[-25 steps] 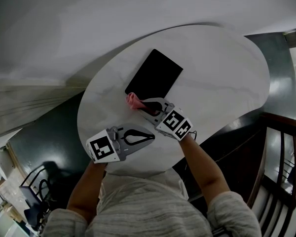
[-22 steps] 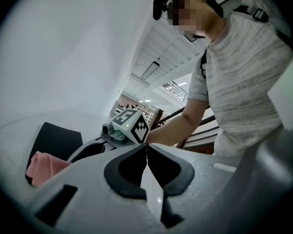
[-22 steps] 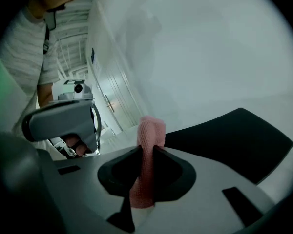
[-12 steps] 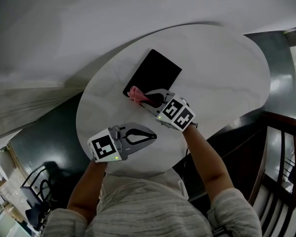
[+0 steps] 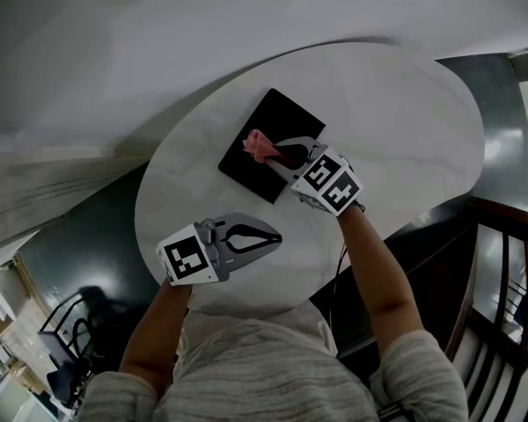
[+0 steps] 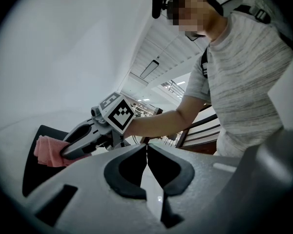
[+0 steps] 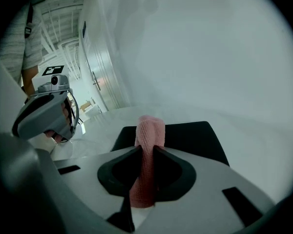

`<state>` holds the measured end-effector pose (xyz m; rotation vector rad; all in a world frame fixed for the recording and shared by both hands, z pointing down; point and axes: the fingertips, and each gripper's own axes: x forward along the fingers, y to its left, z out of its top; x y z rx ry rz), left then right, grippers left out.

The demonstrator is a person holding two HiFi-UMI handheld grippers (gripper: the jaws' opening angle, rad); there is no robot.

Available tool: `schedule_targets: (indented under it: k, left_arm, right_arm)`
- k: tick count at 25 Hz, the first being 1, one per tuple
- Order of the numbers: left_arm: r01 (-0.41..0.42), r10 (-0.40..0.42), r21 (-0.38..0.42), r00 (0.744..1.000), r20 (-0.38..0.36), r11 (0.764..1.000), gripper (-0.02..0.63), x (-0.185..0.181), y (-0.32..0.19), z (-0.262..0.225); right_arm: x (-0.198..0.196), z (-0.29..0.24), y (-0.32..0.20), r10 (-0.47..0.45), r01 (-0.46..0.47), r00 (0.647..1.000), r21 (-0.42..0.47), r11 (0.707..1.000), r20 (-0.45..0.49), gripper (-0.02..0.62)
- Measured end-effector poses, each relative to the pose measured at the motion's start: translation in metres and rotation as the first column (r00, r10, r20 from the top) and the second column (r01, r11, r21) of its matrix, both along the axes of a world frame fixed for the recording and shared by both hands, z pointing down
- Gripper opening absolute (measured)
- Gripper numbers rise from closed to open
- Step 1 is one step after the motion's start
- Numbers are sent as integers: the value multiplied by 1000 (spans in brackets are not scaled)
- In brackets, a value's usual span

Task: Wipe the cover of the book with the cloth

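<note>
A black book (image 5: 246, 162) lies flat on the round white table (image 5: 405, 139). My right gripper (image 5: 280, 152) is shut on a pink cloth (image 5: 259, 144), and the cloth's free end rests over the middle of the cover. The right gripper view shows the cloth (image 7: 149, 145) pinched between the jaws with the book (image 7: 195, 136) just beyond it. My left gripper (image 5: 277, 235) is shut with nothing in it and sits over the bare table near the front edge, apart from the book. In the left gripper view the cloth (image 6: 46, 151) lies on the book (image 6: 31, 172).
The table's front edge (image 5: 273, 301) is close to the person's body. A white wall (image 5: 202, 25) rises behind the table. A dark railing (image 5: 510, 271) and a drop to a lower floor lie to the right.
My right gripper has carried the pink cloth from the book's near edge up onto the middle of the cover. The book has turned slightly. The left gripper has barely moved.
</note>
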<state>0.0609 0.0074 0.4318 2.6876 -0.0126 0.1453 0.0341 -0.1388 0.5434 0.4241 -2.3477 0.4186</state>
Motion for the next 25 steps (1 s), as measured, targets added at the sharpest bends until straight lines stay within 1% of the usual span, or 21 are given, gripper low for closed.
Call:
schedule_targets:
  k: [4,8,15,25]
  left_arm:
    - [-4,5,15,1000,-6,1000,17,2,-5,-2]
    - [-6,6,11,1000,-4,1000,17,1,-7,0]
    - [-3,3,7,1000,-5,1000,17,0,-8,0]
    - [-1,1,24,1000,-17,1000,17,3,-13,-5]
  right_arm:
    - [10,2,-15,3,-1,999,34,999,-44,52]
    - [18,3,-29,20,-15,997,57,998,-76,52]
    - [34,5,-56,65,-54,991,93,994,-120,53]
    - [43,2,-87,106,-78,979,159,984,-173,52]
